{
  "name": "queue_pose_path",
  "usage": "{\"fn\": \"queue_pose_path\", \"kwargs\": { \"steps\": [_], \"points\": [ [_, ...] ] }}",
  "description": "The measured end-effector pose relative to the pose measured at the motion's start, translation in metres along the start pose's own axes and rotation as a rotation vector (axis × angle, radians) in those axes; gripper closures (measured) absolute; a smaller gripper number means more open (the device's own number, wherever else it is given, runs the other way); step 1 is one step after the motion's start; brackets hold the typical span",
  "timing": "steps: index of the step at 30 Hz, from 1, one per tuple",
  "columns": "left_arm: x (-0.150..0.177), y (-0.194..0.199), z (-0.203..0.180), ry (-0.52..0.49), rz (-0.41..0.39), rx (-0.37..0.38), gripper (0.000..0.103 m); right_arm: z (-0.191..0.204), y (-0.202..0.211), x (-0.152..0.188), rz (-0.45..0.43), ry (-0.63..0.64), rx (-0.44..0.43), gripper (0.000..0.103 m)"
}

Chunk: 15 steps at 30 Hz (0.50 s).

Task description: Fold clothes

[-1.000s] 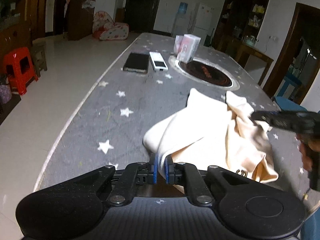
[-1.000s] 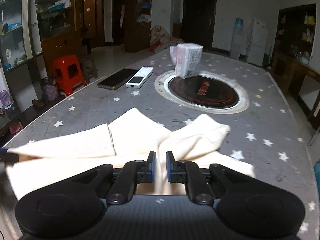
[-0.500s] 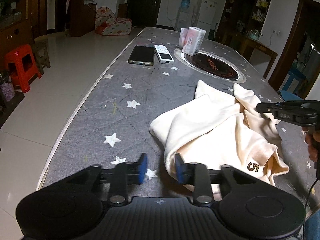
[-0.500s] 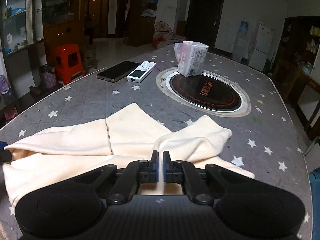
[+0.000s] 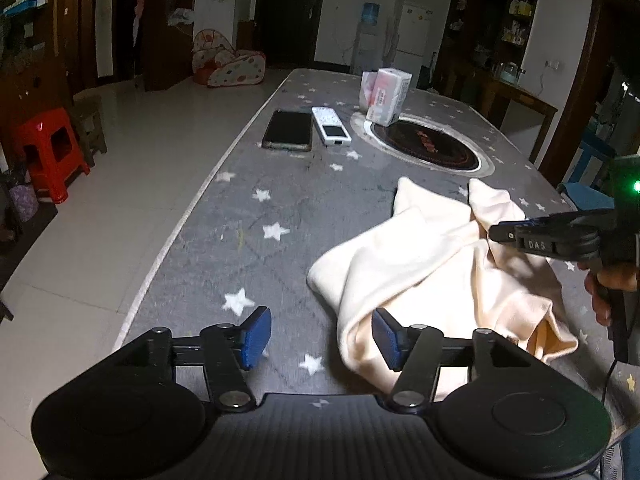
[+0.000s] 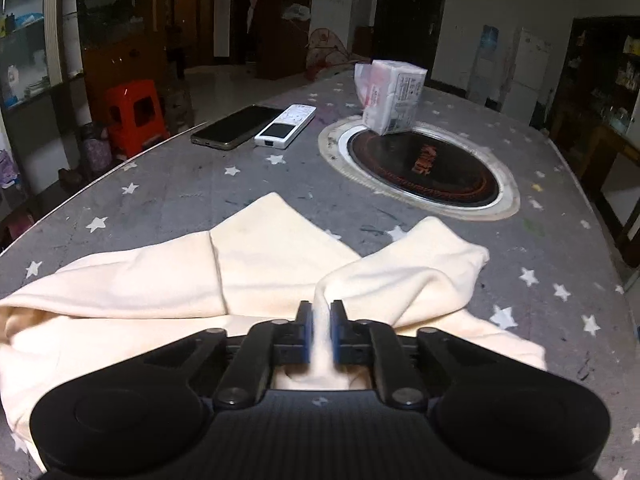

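Left wrist view: left gripper (image 5: 318, 334) released, jaws just been opening, only bare table (image 5: 248, 216) between the blue pads (image 5: 254, 336); right pad touching the near fold of the cream garment (image 5: 420, 264), heaped at about two o'clock. Right gripper (image 5: 494, 234) reaching in from three o'clock. Phone (image 5: 289, 130) and remote (image 5: 331, 126) well apart at twelve.

Right wrist view: right gripper (image 6: 318, 330) clenched on a pinched ridge of the garment (image 6: 256, 264), spreading from nine to two o'clock. Tissue pack (image 6: 392, 94) at the hotplate (image 6: 424, 164) rim, one o'clock.

Likely risk: pulling with one grip only, dragging the loose side into a bunch instead of a crease.
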<state>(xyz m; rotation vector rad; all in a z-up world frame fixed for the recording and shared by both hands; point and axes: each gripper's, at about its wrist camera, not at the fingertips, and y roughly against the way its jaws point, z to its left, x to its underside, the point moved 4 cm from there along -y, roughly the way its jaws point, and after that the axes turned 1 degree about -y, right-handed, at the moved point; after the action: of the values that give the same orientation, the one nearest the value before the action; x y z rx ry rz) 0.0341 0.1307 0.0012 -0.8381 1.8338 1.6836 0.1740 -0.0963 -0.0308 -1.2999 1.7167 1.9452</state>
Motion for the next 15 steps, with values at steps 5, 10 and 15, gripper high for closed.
{"fn": "queue_pose_path", "kwargs": {
  "steps": [5, 10, 15],
  "points": [
    [-0.018, -0.007, -0.017, -0.055, -0.028, 0.025, 0.042, -0.009, 0.037, -0.001, -0.088, 0.049, 0.08, 0.099],
    [-0.031, -0.02, -0.041, -0.114, -0.037, 0.07, 0.042, -0.033, 0.101, 0.013, -0.168, 0.034, 0.163, 0.099],
    [-0.04, -0.035, -0.062, -0.158, -0.022, 0.114, 0.042, -0.048, 0.149, 0.046, -0.163, 0.013, 0.236, 0.099]
  ]
}}
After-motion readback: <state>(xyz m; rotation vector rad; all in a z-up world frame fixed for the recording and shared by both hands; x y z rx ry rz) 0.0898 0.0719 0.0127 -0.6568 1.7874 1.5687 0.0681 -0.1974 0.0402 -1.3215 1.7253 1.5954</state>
